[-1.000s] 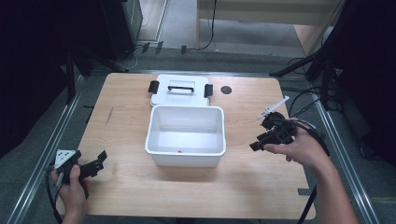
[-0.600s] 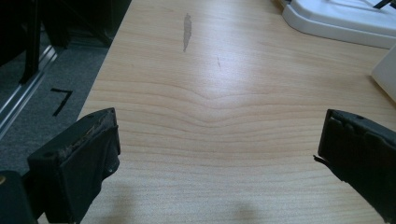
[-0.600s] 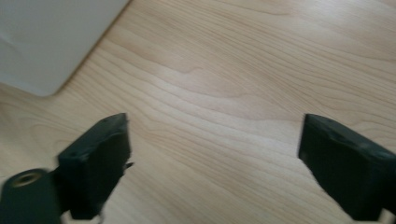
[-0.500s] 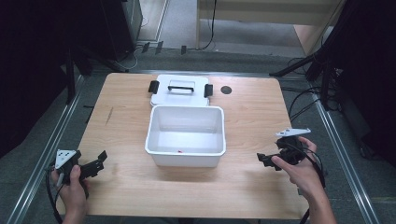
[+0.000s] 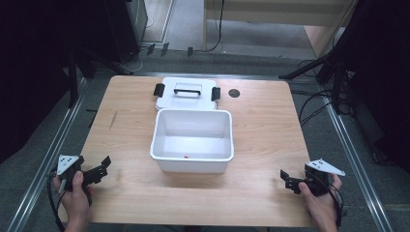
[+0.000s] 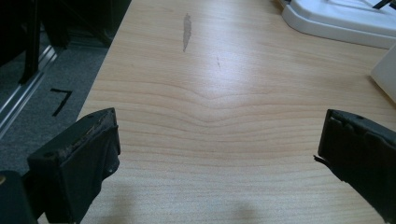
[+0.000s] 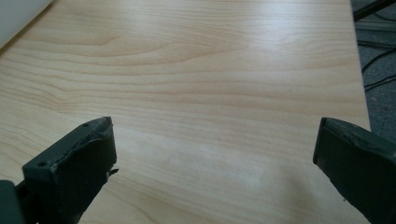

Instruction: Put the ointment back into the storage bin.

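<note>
A white open bin [image 5: 192, 163] stands mid-table with a tiny red thing [image 5: 186, 156] on its floor. Behind it lies its white lid [image 5: 186, 93] with black clips and a handle. My left gripper [image 5: 99, 167] rests at the table's front left corner, jaws wide open over bare wood [image 6: 219, 140]. At the front right corner my right gripper [image 5: 286, 180] is held low, also open with nothing between its jaws [image 7: 215, 154]. The lid's edge [image 6: 341, 21] shows at the top right of the left gripper view.
A dark round hole [image 5: 234, 93] sits in the wooden table [image 5: 270, 125] right of the lid. Cables lie on the floor past the right edge [image 5: 314, 106]. Metal rails run along both sides. A grey scuff [image 6: 186, 30] marks the wood ahead of the left gripper.
My right gripper has drawn back from beside the bin's right side to the table's front right corner. The left gripper has stayed put.
</note>
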